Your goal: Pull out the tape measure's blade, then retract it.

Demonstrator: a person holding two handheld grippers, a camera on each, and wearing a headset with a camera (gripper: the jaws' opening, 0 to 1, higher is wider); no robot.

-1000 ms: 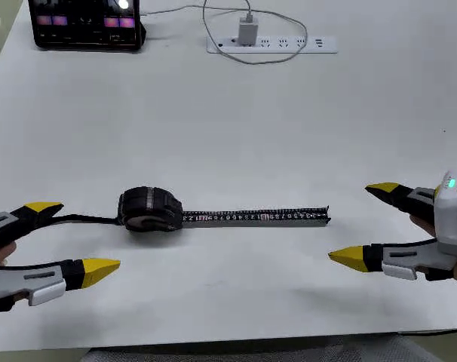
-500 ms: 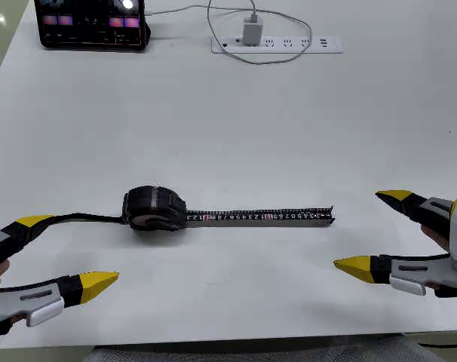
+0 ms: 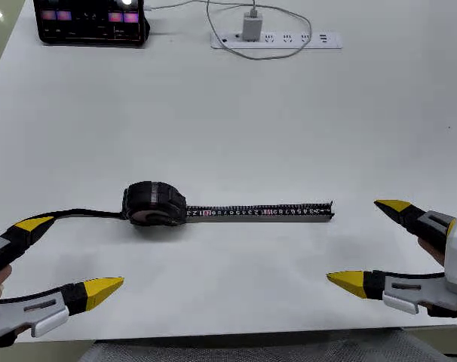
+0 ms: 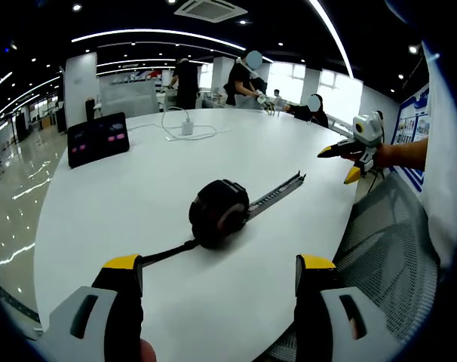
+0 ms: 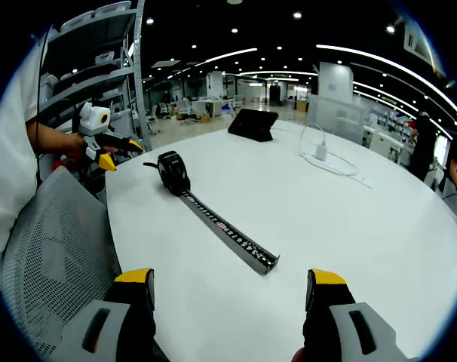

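1. White surface (image 3: 228, 136): broad, with a rounded near edge. It carries everything below.
2. Left tool (image 3: 81, 253): at the near-left edge. Yellow-tipped jaws spread wide with nothing in them, set short of the tape measure.
3. Right tool (image 3: 355, 240): at the near-right edge. Jaws equally wide apart and holding nothing, just past the blade's free end and not touching it.
4. Dark screen device (image 3: 89, 19): far-left corner, panels lit.
5. White power strip (image 3: 289, 39): far side, with a charger (image 3: 251, 29) plugged in.
6. Tape measure (image 3: 153, 204): black case lying left of centre, between the two tools.
7. Blade (image 3: 259, 212): pulled out flat along the surface, pointing toward the right tool.
8. Black strap (image 3: 85, 214): trails from the case toward the left tool's upper jaw; contact unclear.
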